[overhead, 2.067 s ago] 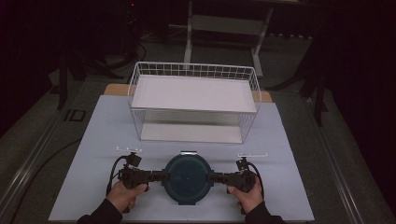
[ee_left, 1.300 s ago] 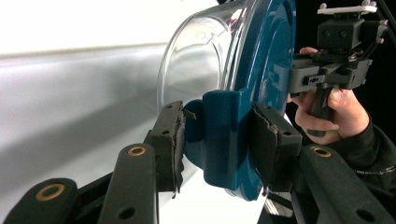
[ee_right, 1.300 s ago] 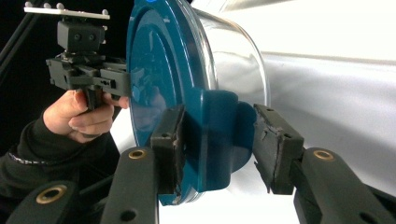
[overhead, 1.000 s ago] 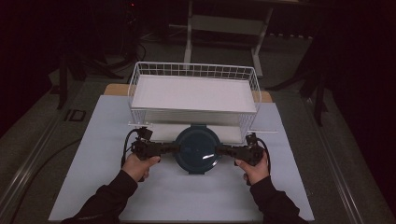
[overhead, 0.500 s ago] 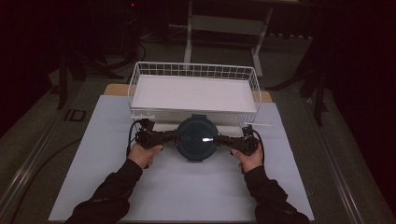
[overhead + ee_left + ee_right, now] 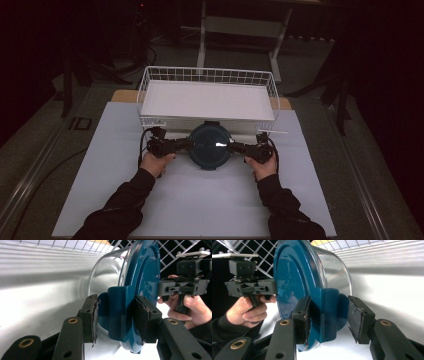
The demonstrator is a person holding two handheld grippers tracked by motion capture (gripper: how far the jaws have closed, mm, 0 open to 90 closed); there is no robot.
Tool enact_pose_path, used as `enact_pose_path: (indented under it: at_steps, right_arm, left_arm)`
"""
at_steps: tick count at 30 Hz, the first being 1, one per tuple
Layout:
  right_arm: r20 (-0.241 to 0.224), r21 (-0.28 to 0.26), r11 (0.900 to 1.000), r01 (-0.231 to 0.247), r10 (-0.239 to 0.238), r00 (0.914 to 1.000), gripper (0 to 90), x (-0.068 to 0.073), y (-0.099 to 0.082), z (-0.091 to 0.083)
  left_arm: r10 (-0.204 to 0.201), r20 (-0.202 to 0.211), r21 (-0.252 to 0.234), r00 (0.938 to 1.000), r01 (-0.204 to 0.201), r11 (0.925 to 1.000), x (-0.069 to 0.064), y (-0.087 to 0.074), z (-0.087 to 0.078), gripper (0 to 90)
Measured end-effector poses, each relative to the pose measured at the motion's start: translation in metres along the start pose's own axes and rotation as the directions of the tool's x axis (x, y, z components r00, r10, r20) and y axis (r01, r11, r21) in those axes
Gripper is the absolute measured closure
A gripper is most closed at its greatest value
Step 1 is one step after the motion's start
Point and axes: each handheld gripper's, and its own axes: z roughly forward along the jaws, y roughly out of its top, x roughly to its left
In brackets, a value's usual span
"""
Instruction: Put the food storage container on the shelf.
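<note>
A: Progress so far? The lidded glass container (image 6: 210,146) is off the counter (image 6: 200,200), carried between both hands just in front of the white wire basket (image 6: 150,80).

B: Grip looks sound. The left gripper (image 6: 116,315) has its fingers (image 6: 90,315) clamped on one blue tab of the lid, and the right gripper (image 6: 328,317) pinches the opposite tab, though its outer pad seems to stand a touch clear of the tab.

A: So pick-up is done. What remains?

B: Judging by its place at the near wall, it has yet to be raised over the rim and set on the basket's white floor. The blue lid (image 6: 294,285) is on, and the container is held level.
</note>
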Motion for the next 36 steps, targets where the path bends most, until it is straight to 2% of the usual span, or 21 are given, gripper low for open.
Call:
enact_pose_path:
  at_steps: [3, 7, 11, 12, 15, 16, 18, 21, 22, 25, 32, 35, 36]
  right_arm:
    - [-0.006, -0.013, 0.9998, -0.016, 0.015, 0.9999, 55.3, -0.006, -0.001, 0.002]
    - [0.002, -0.022, 0.9998, -0.002, 0.002, 1.0000, 55.1, -0.006, 0.000, 0.003]
    - [0.002, -0.028, 0.9996, -0.009, 0.009, 1.0000, 54.9, -0.006, -0.001, 0.003]
    - [0.006, -0.038, 0.9993, -0.006, 0.006, 1.0000, 54.4, -0.005, -0.002, 0.004]
    - [0.021, -0.043, 0.9991, -0.001, 0.002, 0.9998, 53.8, -0.004, -0.002, 0.004]
    - [0.021, -0.046, 0.9989, -0.006, 0.007, 0.9997, 53.2, -0.004, -0.002, 0.004]
    - [0.062, -0.054, 0.9984, 0.015, -0.011, 0.9980, 49.7, -0.002, -0.002, 0.007]
    - [0.077, -0.062, 0.9978, 0.021, -0.016, 0.9969, 48.6, -0.001, -0.002, 0.008]
    - [0.107, -0.074, 0.9959, 0.051, -0.043, 0.9933, 49.1, 0.002, 0.000, 0.009]
    - [0.126, -0.080, 0.9949, 0.062, -0.051, 0.9908, 49.1, 0.003, 0.002, 0.010]
    - [0.179, -0.085, 0.9935, 0.076, -0.060, 0.9821, 41.6, 0.004, 0.007, 0.013]
    - [0.187, -0.089, 0.9936, 0.070, -0.052, 0.9809, 42.7, 0.005, 0.007, 0.013]
    - [0.177, -0.091, 0.9931, 0.074, -0.057, 0.9826, 44.2, 0.006, 0.007, 0.013]
  left_arm:
    - [-0.008, 0.009, -0.016, 0.9999, 0.009, 0.9998, 0.003, 0.000, 0.001, 56.4]
    - [-0.018, 0.020, -0.018, 0.9996, 0.018, 0.9997, 0.004, 0.001, 0.001, 56.3]
    - [-0.007, 0.024, -0.030, 0.9997, 0.007, 0.9995, 0.008, 0.000, 0.001, 56.3]
    - [-0.022, 0.033, -0.035, 0.9992, 0.023, 0.9991, 0.008, -0.001, 0.001, 56.0]
    - [-0.030, 0.036, -0.052, 0.9989, 0.032, 0.9981, 0.010, -0.003, 0.002, 55.6]
    - [-0.023, 0.024, -0.056, 0.9994, 0.025, 0.9981, 0.010, -0.004, 0.003, 55.1]
    - [0.014, -0.024, -0.074, 0.9996, -0.016, 0.9971, 0.007, -0.004, 0.003, 52.3]
    - [0.011, -0.053, -0.090, 0.9986, -0.015, 0.9959, 0.006, -0.002, 0.004, 51.8]
    - [0.014, -0.067, -0.098, 0.9977, -0.020, 0.9950, 0.006, 0.000, 0.006, 52.1]
    - [0.008, -0.068, -0.095, 0.9977, -0.014, 0.9954, 0.008, 0.001, 0.006, 51.0]
    - [0.037, -0.118, -0.091, 0.9923, -0.048, 0.9947, 0.005, 0.004, 0.008, 46.4]
    - [0.038, -0.113, -0.081, 0.9929, -0.047, 0.9956, 0.004, 0.004, 0.007, 45.0]
    - [0.035, -0.112, -0.080, 0.9931, -0.044, 0.9958, 0.003, 0.004, 0.007, 43.2]
